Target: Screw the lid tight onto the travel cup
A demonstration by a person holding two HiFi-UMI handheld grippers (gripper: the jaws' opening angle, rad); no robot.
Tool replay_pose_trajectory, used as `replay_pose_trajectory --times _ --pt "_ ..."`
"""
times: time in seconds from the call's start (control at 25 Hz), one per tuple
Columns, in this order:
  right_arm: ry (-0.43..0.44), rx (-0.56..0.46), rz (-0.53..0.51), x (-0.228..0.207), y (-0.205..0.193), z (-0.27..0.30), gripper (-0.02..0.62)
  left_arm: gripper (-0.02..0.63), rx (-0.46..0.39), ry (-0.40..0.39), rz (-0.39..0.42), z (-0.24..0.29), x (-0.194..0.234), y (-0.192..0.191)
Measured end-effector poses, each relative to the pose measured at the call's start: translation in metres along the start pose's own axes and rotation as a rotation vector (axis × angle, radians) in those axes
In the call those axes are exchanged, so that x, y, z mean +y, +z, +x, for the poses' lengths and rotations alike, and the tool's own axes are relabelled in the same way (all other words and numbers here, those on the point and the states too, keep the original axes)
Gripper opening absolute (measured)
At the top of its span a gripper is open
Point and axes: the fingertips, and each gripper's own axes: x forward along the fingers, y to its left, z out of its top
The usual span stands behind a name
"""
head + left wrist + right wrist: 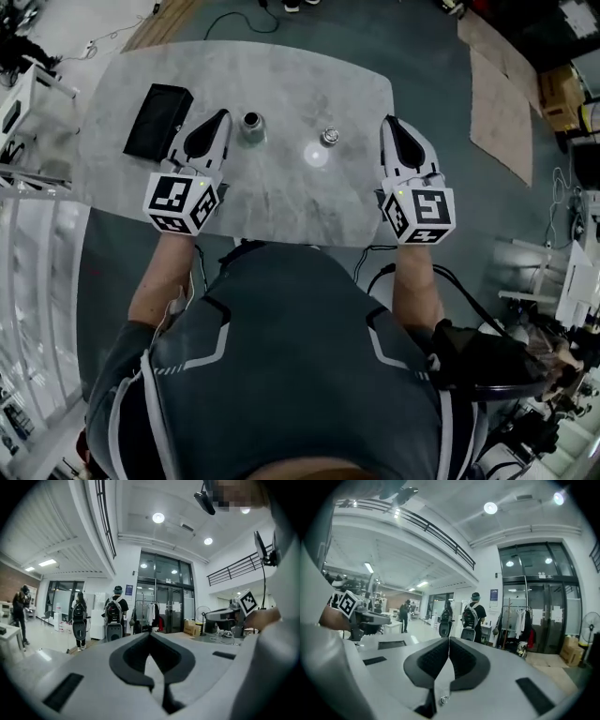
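A cylindrical metal travel cup (251, 126) is noted upright at upper centre on the marbled grey table (281, 202). Its round, shiny lid (330, 137) lies apart to the right. The left gripper (221, 117) and right gripper (390, 124) are recorded closed (pads meeting, empty).

Head view: steeply down over table (281, 202). Gripper views: level, along jaws; both share glass entrance (161, 597) (534, 599).

Open tabletop (281, 202) is left between the cup (251, 126) and the lid (330, 137), which are set well apart. The left claw (221, 116) is hemmed between the cup and a black box (157, 120); the right claw (389, 122) is neared only by the lid.
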Motion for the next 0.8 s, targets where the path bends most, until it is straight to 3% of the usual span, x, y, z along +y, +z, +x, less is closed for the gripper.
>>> replay_pose_trajectory --times 0.68,0.72,0.8 --pt "-0.078 0.084 0.090 0.011 -0.016 0.027 0.032 0.014 0.014 -0.101 0.016 0.015 0.035 -0.001" --pt "-0.066 0.078 0.091 0.009 -0.017 0.025 0.047 0.022 0.015 -0.108 0.018 0.016 0.030 -0.004" --pt "-0.033 0.075 0.094 0.008 -0.022 0.023 0.246 0.188 0.022 -0.121 0.032 0.018 0.022 -0.010"
